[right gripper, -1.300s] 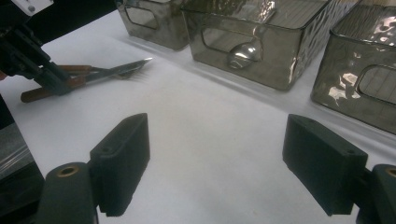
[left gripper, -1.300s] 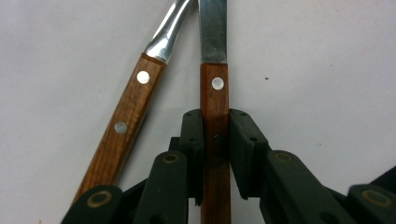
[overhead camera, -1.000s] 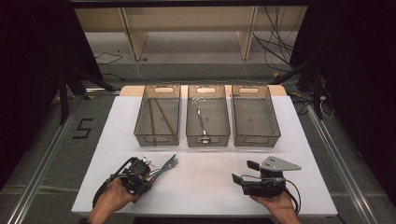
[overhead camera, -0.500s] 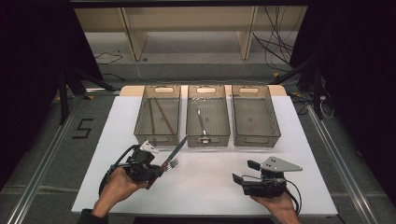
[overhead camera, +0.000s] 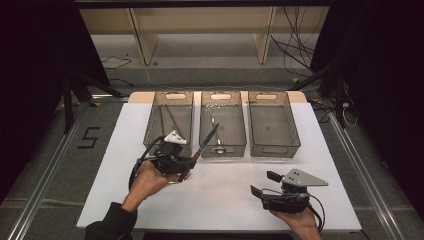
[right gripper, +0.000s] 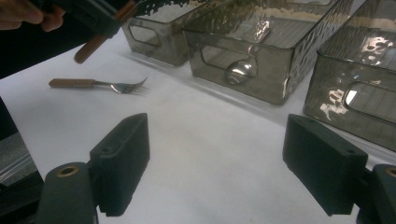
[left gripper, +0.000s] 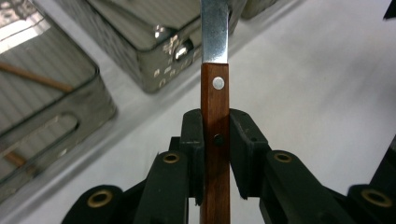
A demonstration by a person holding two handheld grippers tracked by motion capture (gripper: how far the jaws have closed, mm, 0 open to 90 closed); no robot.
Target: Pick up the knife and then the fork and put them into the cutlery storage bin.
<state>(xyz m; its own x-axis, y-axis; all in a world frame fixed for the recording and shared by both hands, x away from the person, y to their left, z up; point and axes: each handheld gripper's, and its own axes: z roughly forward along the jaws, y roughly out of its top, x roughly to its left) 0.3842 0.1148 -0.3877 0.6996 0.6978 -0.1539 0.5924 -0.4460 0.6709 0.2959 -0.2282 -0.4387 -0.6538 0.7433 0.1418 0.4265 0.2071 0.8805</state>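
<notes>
While raised above the white table point(overhead camera: 225, 200) at lower left of the high view, left gripper point(overhead camera: 176, 161) clamped on the brown wooden handle of a knife point(overhead camera: 204, 145), blade angled up and right over the near edge of the middle bin point(overhead camera: 223, 146). In the left gripper view, black jaws pressed on both sides of the handle at centre frame. At lower right of the high view, right gripper point(overhead camera: 263, 185) low over the table, jaws wide apart, nothing between them. In the right gripper view, wooden-handled fork point(right gripper: 98, 84) flat on the table at upper left. Three grey bins in a row; left bin point(overhead camera: 169, 122) and right bin point(overhead camera: 272, 123) beside the middle one.
</notes>
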